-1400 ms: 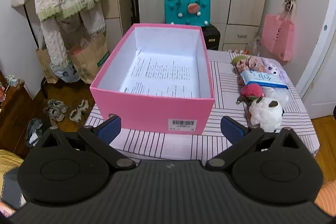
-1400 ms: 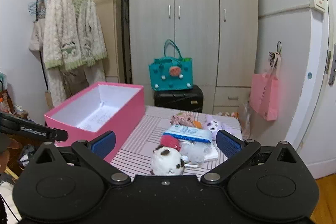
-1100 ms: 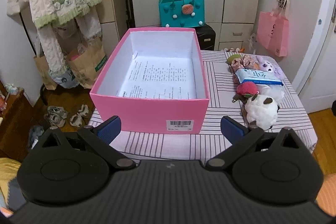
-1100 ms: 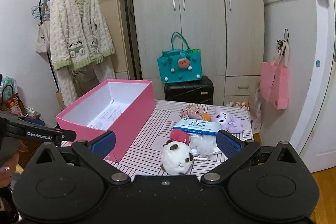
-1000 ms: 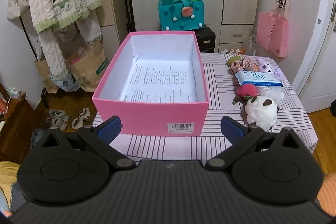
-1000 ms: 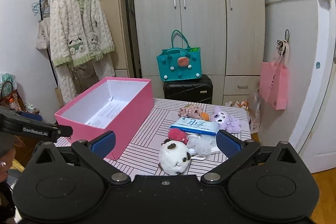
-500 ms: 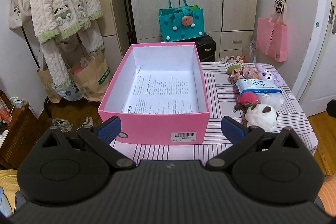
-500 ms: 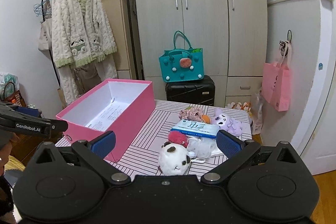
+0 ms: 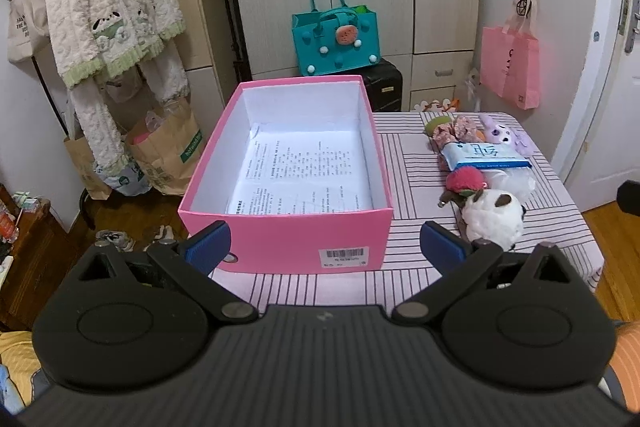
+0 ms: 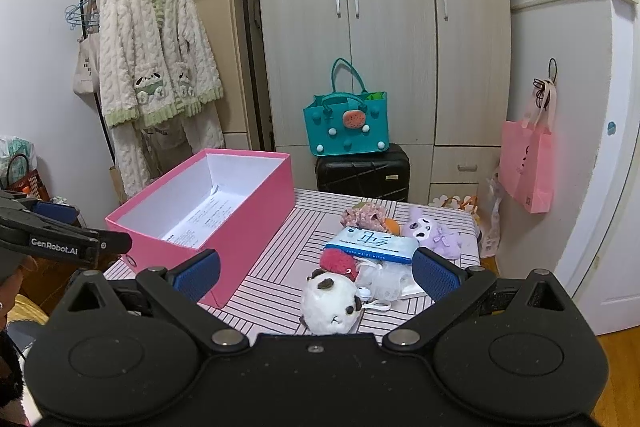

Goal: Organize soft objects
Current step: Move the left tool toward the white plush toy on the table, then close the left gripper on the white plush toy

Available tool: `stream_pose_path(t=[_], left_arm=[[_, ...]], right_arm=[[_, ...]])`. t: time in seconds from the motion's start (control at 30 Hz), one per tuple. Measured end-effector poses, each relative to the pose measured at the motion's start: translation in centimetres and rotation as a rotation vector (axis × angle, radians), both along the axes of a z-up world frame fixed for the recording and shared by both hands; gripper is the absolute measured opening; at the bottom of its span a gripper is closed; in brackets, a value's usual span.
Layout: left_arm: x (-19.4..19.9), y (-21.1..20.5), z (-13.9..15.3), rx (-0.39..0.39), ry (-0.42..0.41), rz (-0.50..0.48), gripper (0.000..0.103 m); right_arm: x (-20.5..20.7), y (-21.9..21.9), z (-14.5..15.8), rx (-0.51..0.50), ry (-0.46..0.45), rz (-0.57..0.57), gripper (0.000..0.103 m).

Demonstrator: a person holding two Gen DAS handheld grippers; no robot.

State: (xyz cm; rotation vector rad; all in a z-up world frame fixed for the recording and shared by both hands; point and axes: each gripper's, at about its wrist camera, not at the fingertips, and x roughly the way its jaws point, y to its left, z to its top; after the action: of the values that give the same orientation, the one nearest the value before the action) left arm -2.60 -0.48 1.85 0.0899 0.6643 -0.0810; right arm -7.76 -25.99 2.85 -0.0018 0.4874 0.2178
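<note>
Over the last second or so both cameras have drawn back and risen a little: the pink box [image 9: 286,187] and the toys now sit farther off and more of the room shows around them. Nothing on the table [image 9: 416,267] has been shifted; the toys lie as they did. My reading is that the sorting has not begun and the grippers are only getting a view before the first reach.

The box stands at the table's left edge, open, with only a printed sheet [image 9: 304,175] on its floor. The soft things lie in a loose row along the right edge. The white panda toy [image 10: 332,301] is nearest the front edge, with a red pompom [image 10: 338,261] touching it behind. Then come a clear crinkled bag [image 10: 386,281], a blue-and-white pack [image 10: 372,239], a floral scrunchie [image 10: 362,215] and a purple plush [image 10: 430,229] toward the back edge.

The left gripper [image 9: 324,243] hangs off the front edge of the table, facing the box's labelled end, its jaws spread wide and holding nothing. The right gripper [image 10: 314,273] is likewise wide open and empty. It hovers short of the panda, which sits roughly on its centre line but is not touched.
</note>
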Motion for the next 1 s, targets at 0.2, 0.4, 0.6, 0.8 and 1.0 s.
stream_pose_path(t=[0.2,0.4,0.6,0.8,1.0], left_arm=[[0.0,-0.1,0.1,0.015,-0.009,-0.005,0.1],[0.9,-0.8,-0.5,-0.002,0.01,-0.072,0.1],[2.1,-3.3,-2.4,0.028,-0.018,-0.122,0.101],[3.9,-4.3,-4.1,-0.107,0.001,-0.211,0.101],[5.1,-7.3,-4.9,-0.073,0.001,-0.288,0.101]], right_arm=[[-0.2,0.2,0.3,-0.025,-0.02,0.015,0.103],[-0.2,-0.1,-0.7,-0.05,-0.063,0.051,0.103],[0.5,-0.6,-4.0,-0.082,-0.095,0.09,0.103],[2.5,-2.3,-8.0,-0.014,-0.051,0.13,0.103],[3.6,-2.7,-10.3,-0.011,-0.068,0.161,0.103]])
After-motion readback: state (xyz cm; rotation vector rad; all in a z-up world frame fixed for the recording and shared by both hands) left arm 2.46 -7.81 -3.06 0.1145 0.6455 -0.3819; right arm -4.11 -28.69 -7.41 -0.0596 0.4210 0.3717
